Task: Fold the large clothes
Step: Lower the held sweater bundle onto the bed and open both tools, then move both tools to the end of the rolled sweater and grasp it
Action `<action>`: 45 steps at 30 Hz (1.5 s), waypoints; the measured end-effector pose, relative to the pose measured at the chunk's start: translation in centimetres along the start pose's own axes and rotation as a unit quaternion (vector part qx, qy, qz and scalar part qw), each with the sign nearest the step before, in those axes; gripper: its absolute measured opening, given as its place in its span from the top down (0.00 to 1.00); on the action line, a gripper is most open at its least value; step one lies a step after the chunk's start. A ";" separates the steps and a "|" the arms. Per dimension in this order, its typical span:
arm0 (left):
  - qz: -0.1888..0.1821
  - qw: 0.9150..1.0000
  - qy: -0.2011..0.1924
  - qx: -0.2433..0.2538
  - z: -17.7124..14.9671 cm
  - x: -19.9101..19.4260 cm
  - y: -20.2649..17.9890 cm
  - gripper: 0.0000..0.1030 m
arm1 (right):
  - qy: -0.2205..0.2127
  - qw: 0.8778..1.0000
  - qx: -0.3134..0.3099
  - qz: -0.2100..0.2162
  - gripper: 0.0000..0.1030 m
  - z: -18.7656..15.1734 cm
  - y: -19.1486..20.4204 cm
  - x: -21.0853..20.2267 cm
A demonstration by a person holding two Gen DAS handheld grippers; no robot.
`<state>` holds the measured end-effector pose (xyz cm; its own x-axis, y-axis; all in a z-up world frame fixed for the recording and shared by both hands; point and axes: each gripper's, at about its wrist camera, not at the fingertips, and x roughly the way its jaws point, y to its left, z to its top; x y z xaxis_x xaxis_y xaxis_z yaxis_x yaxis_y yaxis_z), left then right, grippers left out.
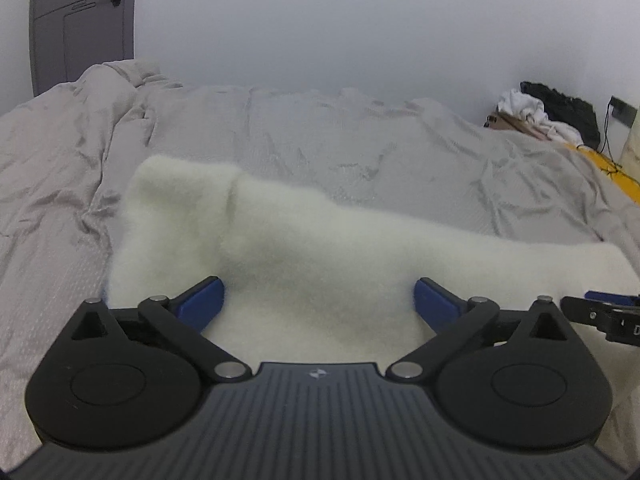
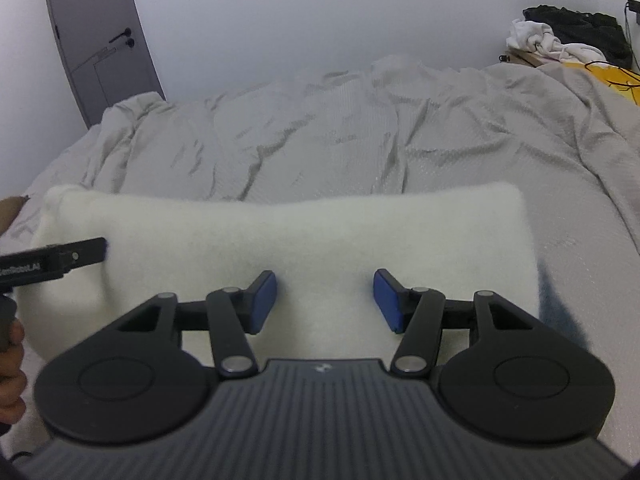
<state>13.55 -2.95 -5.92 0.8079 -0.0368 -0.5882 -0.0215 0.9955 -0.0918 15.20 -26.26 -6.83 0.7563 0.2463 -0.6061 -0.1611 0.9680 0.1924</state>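
- One bed [image 1: 360, 144], covered in a rumpled grey-beige duvet, filled both views from edge to edge, with a pale wall behind it.
- One grey door [image 1: 80, 20] with a dark lever handle stood at 11 o'clock in each view.
- One white fleecy garment [image 1: 320, 248] lay on the bed's near part, folded into a long band running from 9 to 3 o'clock, just beyond both tools.
- One heap of clothes, white on black [image 1: 548, 112], sat at 2 o'clock past the bed's far corner, with something yellow just beside it.
- Two grippers, one per hand. The left gripper [image 1: 318, 300] was released, its blue pads spread as wide as they go over the fleece, nothing pinched between them.
- The right gripper [image 2: 325, 296] stood about half open above the fleece; its pads did not press on the cloth.
- Only the left wrist view showed the garment's stepped upper edge, a raised flap at 10 o'clock, and the right gripper's tip at 3 o'clock.
- Only the right wrist view showed the garment's squared end at 3 o'clock, the left gripper's finger at 9 o'clock touching the fleece's rolled end, and the person's hand [image 2: 12, 360] at 8 o'clock.
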 end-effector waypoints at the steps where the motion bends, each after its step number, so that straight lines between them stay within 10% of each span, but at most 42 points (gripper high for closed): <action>1: 0.003 1.000 0.004 0.001 0.1 0.5 -0.1 0.00 | 0.001 1.000 -0.004 -0.003 0.44 0.1 0.1 0.5; 14: -0.025 0.999 -0.019 -0.032 -1.1 -3.8 0.5 0.00 | -0.026 0.999 0.034 -0.009 0.41 -0.3 0.4 -0.5; 25: -0.042 0.996 -0.015 -0.072 -5.1 -11.2 -0.2 0.00 | -0.048 0.993 0.099 0.050 0.23 -2.7 0.6 -8.7; 28: -0.057 0.994 -0.006 -0.098 -6.3 -12.1 -0.2 0.00 | -0.032 0.988 0.130 0.079 0.04 -3.9 0.3 -9.3; 45: -0.088 0.971 0.059 -0.216 -8.2 -8.8 1.9 0.00 | 0.095 0.885 0.408 0.203 0.00 -9.2 -2.3 -0.7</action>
<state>1.54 -1.42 -7.53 0.7491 -0.2378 -0.6183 -0.1543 0.8450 -0.5120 9.21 -28.27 -13.92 0.6083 0.6441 -0.4639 0.1759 0.4605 0.8701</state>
